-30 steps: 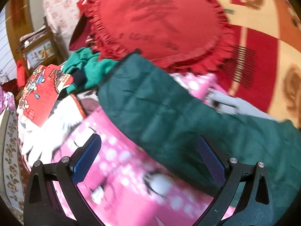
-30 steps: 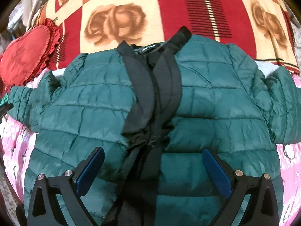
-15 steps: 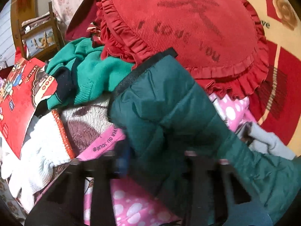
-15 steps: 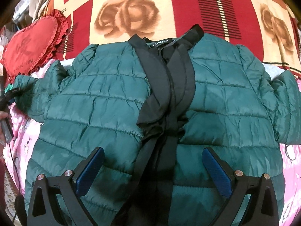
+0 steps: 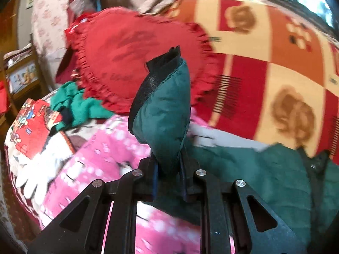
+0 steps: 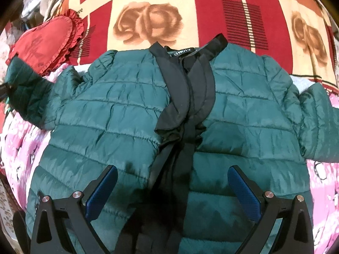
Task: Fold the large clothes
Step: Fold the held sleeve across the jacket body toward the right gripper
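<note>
A dark green quilted jacket [image 6: 118, 114] with black collar and front trim lies face up and spread on the bed. My left gripper [image 5: 169, 169] is shut on the end of its left sleeve [image 5: 163, 114], which stands lifted with its black cuff [image 5: 163, 63] on top. In the right wrist view that sleeve [image 6: 25, 89] is raised at the far left. My right gripper [image 6: 172, 190] is open and empty, hovering over the jacket's lower front. The jacket's right sleeve [image 6: 317, 122] lies out to the right.
A red heart-shaped frilled cushion [image 5: 131, 48] lies behind the lifted sleeve. A rose-patterned red and cream blanket [image 6: 148, 21] lies beyond the collar. A pink dotted bedcover [image 5: 101, 154] is under the jacket. A green knit garment [image 5: 78, 103] and a red cartoon cloth [image 5: 34, 124] lie at left.
My left gripper moved to the sleeve end, closed on it and lifted it up. My right gripper stayed open and drew back slightly over the jacket.
</note>
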The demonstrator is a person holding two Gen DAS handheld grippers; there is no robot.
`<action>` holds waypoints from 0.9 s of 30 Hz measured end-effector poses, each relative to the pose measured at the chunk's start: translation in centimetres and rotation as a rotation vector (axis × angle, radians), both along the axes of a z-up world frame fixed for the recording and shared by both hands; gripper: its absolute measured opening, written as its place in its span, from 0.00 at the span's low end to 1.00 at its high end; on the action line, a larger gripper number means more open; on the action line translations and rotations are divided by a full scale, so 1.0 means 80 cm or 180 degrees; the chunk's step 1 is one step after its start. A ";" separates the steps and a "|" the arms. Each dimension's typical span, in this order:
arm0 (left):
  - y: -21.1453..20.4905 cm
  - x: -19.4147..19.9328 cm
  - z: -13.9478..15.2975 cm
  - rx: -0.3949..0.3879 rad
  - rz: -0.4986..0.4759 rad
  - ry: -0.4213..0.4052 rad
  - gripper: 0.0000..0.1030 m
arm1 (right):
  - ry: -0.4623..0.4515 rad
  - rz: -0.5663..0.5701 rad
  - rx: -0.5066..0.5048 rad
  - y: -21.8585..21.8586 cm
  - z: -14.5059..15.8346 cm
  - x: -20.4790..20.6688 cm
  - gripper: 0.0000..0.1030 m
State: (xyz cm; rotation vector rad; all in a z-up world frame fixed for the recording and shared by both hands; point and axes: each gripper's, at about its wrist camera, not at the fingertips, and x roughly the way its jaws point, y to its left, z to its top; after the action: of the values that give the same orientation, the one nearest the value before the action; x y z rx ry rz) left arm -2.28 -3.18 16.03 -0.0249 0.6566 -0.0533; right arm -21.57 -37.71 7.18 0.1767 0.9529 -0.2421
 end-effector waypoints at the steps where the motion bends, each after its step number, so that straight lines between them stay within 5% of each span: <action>1: -0.011 -0.007 0.005 0.0004 -0.0058 -0.0008 0.15 | -0.0002 -0.0002 -0.0018 -0.001 0.002 -0.003 1.00; 15: -0.198 -0.117 0.017 -0.0050 -0.1079 0.0112 0.15 | -0.0090 -0.0294 0.0076 -0.056 0.015 -0.054 1.00; 27: -0.338 -0.165 -0.051 0.0141 -0.1649 0.0546 0.15 | -0.0089 -0.0528 0.0005 -0.098 0.007 -0.084 1.00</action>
State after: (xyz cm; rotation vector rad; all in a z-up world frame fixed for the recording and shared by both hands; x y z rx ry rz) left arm -15.44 -30.26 11.97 0.1861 0.8224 -0.5404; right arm -28.27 -45.52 7.71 0.2604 0.9114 -0.3906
